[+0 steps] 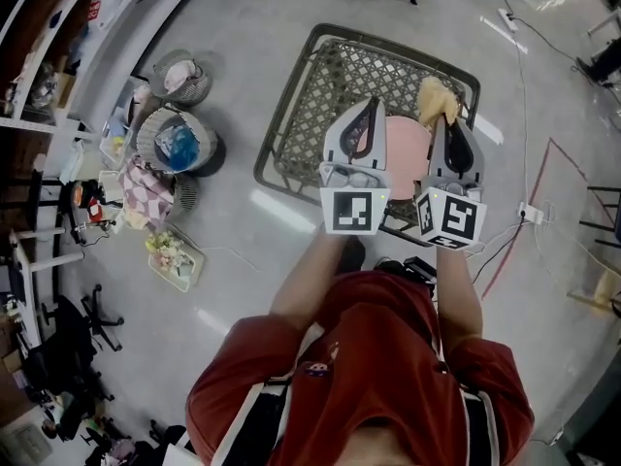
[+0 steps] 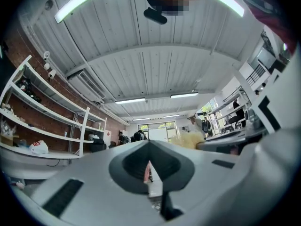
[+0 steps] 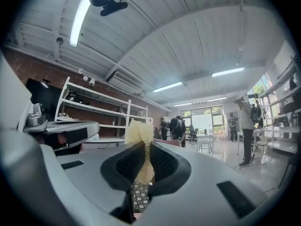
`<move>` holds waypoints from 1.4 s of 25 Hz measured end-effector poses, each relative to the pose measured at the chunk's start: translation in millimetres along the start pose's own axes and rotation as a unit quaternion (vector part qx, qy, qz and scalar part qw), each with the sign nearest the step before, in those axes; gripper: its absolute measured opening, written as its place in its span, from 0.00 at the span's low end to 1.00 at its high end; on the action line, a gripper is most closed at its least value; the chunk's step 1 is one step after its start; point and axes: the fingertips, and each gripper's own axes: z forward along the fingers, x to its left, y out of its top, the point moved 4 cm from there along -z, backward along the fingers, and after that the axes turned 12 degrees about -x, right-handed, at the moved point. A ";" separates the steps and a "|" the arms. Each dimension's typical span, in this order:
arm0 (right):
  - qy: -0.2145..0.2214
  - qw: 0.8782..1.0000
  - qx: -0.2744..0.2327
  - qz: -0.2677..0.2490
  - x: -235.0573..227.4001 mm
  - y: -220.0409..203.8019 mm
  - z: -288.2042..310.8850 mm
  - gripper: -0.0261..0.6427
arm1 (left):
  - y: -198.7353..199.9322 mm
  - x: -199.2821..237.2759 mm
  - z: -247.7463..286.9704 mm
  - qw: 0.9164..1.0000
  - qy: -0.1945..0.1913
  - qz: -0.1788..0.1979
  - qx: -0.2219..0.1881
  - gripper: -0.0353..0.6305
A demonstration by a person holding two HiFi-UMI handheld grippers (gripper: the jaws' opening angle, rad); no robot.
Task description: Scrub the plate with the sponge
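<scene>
Right now we hold the pink plate in our left gripper, whose jaws are pinched together on its thin rim. Our right gripper is clamped on the yellow sponge, which sticks out past the jaw tips at the plate's far edge; we cannot tell whether they touch. Both sit over the lattice-topped table.

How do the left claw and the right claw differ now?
The left claw grips the thin edge of the pink plate; the right claw grips the yellow sponge. The left claw's jaws nearly meet; the right claw's stand wider. Both are shut on something.
</scene>
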 end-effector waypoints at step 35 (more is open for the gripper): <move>0.031 0.983 0.180 0.037 4.0 -158.9 3.4 0.10 | -71.8 -3.2 -2.1 0.998 -0.001 0.018 0.052 0.07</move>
